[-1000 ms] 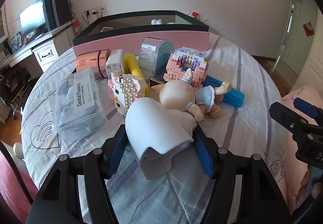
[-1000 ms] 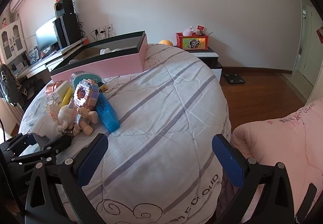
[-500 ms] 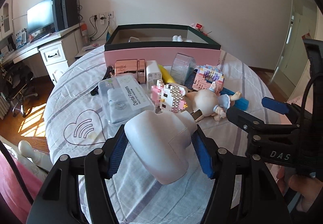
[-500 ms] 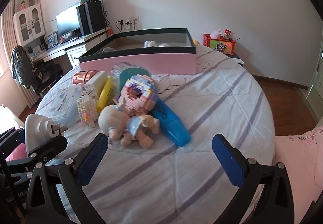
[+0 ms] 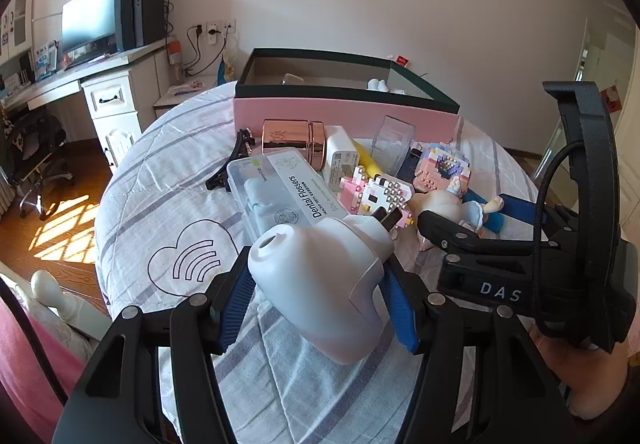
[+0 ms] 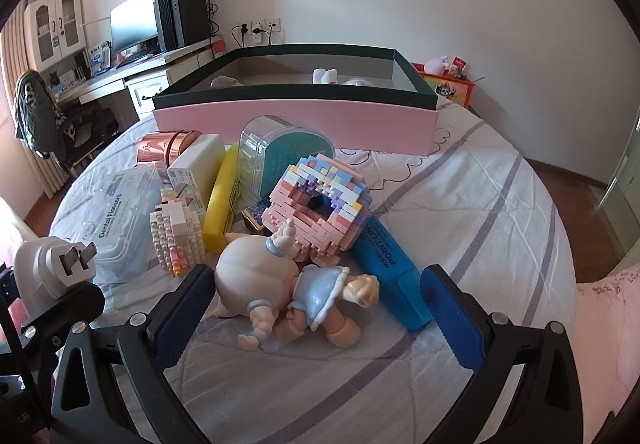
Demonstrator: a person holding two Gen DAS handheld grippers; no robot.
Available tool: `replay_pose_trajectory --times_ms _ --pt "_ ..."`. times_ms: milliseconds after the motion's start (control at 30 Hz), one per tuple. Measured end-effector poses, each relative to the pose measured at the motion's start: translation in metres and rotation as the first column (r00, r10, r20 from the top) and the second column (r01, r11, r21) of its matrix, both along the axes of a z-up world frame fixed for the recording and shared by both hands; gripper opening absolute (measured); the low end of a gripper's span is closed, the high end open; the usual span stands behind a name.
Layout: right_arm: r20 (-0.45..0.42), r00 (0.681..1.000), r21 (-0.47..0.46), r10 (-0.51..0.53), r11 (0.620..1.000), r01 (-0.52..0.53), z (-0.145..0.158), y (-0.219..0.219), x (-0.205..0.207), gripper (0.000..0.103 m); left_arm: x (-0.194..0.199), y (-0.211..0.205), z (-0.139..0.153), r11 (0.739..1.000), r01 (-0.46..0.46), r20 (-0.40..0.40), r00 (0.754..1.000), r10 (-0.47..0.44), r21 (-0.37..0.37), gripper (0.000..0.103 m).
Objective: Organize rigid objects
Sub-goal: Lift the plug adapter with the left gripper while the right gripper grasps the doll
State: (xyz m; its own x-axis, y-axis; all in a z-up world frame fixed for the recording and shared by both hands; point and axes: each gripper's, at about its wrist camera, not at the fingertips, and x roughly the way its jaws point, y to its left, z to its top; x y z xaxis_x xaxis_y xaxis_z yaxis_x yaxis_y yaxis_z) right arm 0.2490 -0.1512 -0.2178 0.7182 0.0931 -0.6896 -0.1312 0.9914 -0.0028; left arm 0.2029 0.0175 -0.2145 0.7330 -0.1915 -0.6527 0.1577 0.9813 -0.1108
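My left gripper (image 5: 316, 306) holds a white plug adapter (image 5: 320, 284) between its blue pads, its jaws closing tighter on it; the prongs point away towards the pile. The same adapter (image 6: 52, 264) shows at the left edge of the right wrist view. My right gripper (image 6: 316, 292) is open, its fingers either side of a doll in a blue dress (image 6: 280, 284) lying on the bed, not touching it. Behind the doll lie a pink brick ring (image 6: 320, 200), a blue highlighter (image 6: 384, 272), a white brick figure (image 6: 176, 236) and a yellow marker (image 6: 222, 196). A pink box with a dark rim (image 6: 296, 120) stands open behind them.
A clear floss case (image 5: 280, 196), a rose-gold can (image 5: 288, 136), a white carton (image 6: 196, 164), a clear teal case (image 6: 280, 156) and a black hair clip (image 5: 232, 164) crowd the pile. The striped bedsheet (image 6: 460, 204) is bare on the right. A desk stands beyond the bed's left edge.
The left gripper has lifted and turned the adapter, prongs now facing the pile. The right gripper has swung left from bare sheet to straddle the doll.
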Motion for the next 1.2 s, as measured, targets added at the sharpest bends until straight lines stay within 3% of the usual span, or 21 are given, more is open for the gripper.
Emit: replay_pose_trajectory --times_ms 133,233,500,600,667,833,1000,1200 --pt "0.014 1.000 0.010 0.025 1.000 -0.026 0.003 -0.004 -0.004 0.092 0.001 -0.002 0.000 1.000 0.004 0.005 1.000 -0.004 -0.003 0.061" --pt "0.028 0.999 0.060 0.045 0.997 -0.047 0.007 -0.014 -0.012 0.074 0.001 -0.001 0.004 1.000 0.006 0.017 1.000 -0.006 -0.005 0.061" --pt "0.033 0.997 0.114 0.074 0.990 -0.078 0.009 -0.032 -0.030 0.071 -0.004 -0.011 0.009 0.999 0.033 0.030 0.999 -0.033 -0.004 0.061" --pt "0.048 0.996 0.135 0.078 0.987 -0.084 0.015 -0.037 -0.031 0.056 -0.005 -0.017 0.014 0.999 0.047 0.036 0.998 -0.046 -0.007 0.061" --pt "0.050 0.995 0.128 0.087 0.987 -0.093 0.018 -0.036 -0.030 0.051 -0.003 -0.023 0.017 0.998 0.057 0.043 0.997 -0.057 -0.002 0.061" --pt "0.016 0.997 0.177 0.081 0.981 -0.083 0.015 -0.042 -0.031 0.055 -0.004 -0.029 0.016 0.998 0.069 0.034 0.997 -0.069 0.010 0.061" --pt "-0.006 0.992 0.181 0.122 0.976 -0.119 0.007 -0.039 -0.036 0.068 -0.001 -0.027 0.009 0.998 0.060 0.006 0.998 -0.060 0.006 0.061" --pt "-0.069 0.988 0.108 0.141 0.985 -0.133 -0.011 -0.024 -0.011 0.070 0.000 -0.031 0.006 0.997 0.070 -0.005 0.998 -0.070 0.014 0.061"
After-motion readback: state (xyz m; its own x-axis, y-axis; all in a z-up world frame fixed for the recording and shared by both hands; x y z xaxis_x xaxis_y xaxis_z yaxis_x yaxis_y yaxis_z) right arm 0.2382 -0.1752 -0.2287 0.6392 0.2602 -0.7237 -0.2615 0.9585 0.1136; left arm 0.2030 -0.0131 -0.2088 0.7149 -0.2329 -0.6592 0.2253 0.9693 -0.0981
